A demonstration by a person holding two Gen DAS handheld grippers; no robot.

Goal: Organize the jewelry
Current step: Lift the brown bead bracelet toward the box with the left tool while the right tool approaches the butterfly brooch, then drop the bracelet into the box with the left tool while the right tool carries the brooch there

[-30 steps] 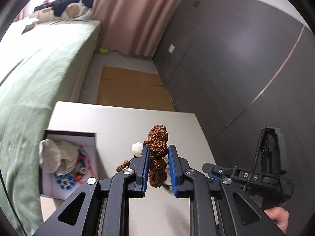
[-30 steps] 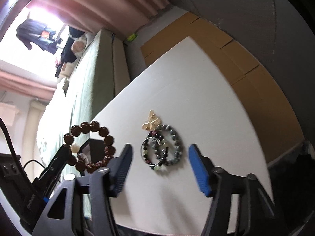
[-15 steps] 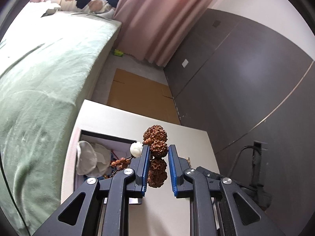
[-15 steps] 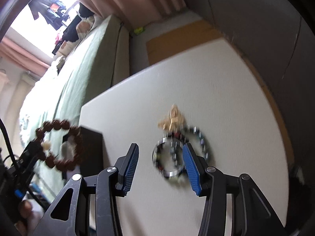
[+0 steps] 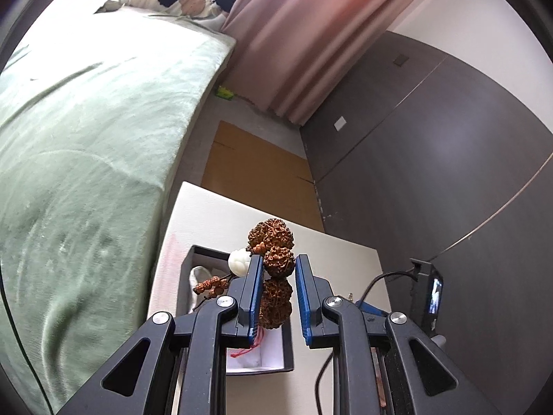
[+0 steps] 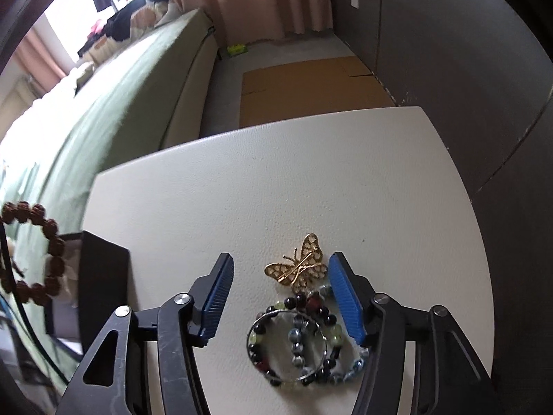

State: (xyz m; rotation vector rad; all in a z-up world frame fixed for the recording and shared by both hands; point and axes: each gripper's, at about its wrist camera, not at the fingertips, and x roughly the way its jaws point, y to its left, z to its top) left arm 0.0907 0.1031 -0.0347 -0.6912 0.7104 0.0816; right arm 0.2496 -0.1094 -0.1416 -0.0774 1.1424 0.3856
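Note:
My left gripper (image 5: 276, 269) is shut on a brown knobbly seed-bead bracelet (image 5: 273, 242) with a white bead (image 5: 238, 262), held in the air above an open black jewelry box (image 5: 255, 363) with white lining. The bracelet also shows at the left edge of the right wrist view (image 6: 38, 252), beside the box (image 6: 103, 276). My right gripper (image 6: 281, 283) is open, its fingers on either side of a gold butterfly brooch (image 6: 299, 268) and coiled multicoloured bead bracelets (image 6: 297, 342) lying on the white table (image 6: 276, 180).
A green-covered bed (image 5: 79, 138) runs along the table's left side. A dark wardrobe wall (image 5: 432, 155) stands to the right. Flat cardboard (image 6: 304, 90) lies on the floor beyond the table. Pink curtains (image 5: 304, 34) hang at the far end.
My left gripper has carried the brown bracelet over the box. My right gripper has moved forward over the beads and butterfly brooch, narrowed briefly, and stands wide open around them.

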